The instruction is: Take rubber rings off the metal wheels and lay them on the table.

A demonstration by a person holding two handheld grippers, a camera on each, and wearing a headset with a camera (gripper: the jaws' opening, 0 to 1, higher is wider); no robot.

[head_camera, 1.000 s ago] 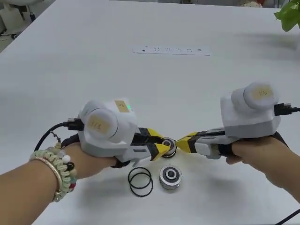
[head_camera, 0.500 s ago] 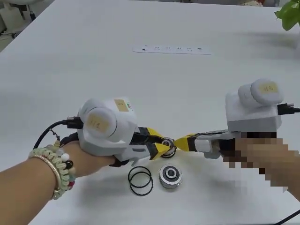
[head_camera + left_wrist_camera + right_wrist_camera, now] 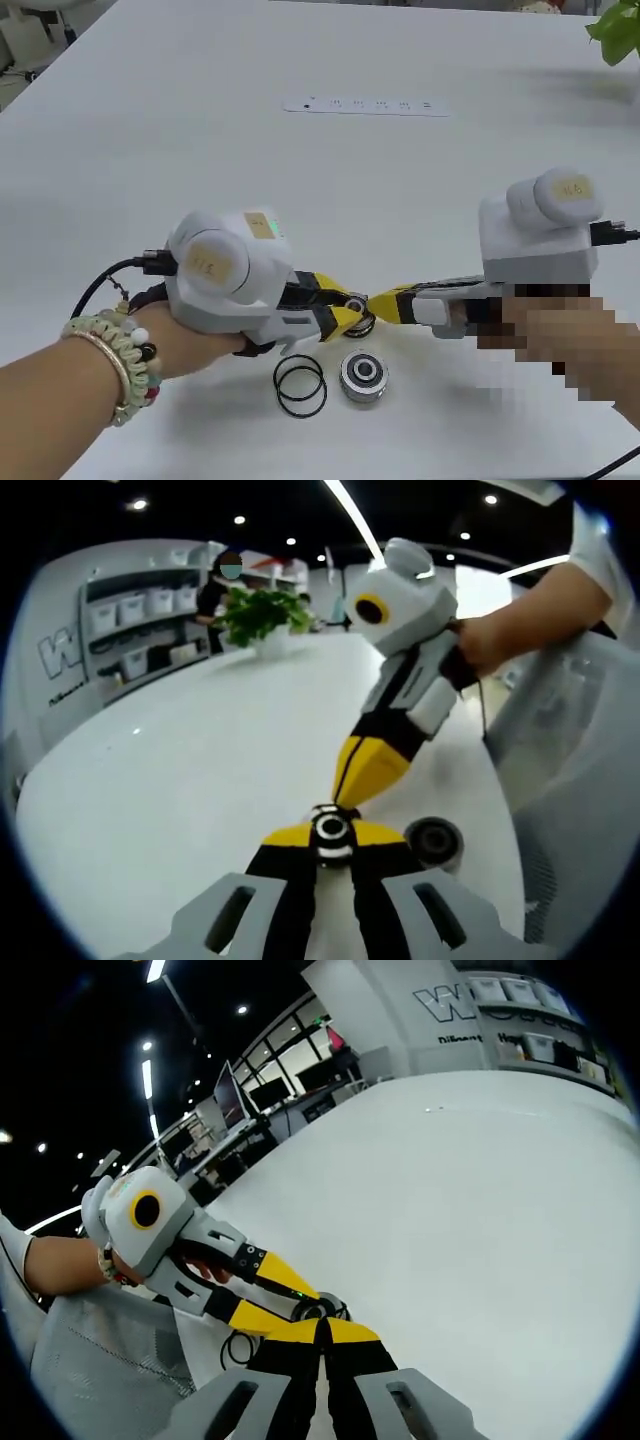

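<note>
Left claw (image 3: 332,830) clamps the metal wheel (image 3: 358,316); right claw (image 3: 384,304), pinched shut at its rim, should peel the rubber ring (image 3: 366,328) off steadily.

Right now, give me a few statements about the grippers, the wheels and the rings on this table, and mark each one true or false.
1. The left gripper grips a metal wheel between its jaws. True.
2. Two black rubber rings lie on the table. True.
3. In the head view, the loose wheel lies left of those rings. False: it lies just right of them.
4. The right gripper hovers wide open, far from that metal wheel. False: its jaws are together, with their tip at the wheel.
</note>
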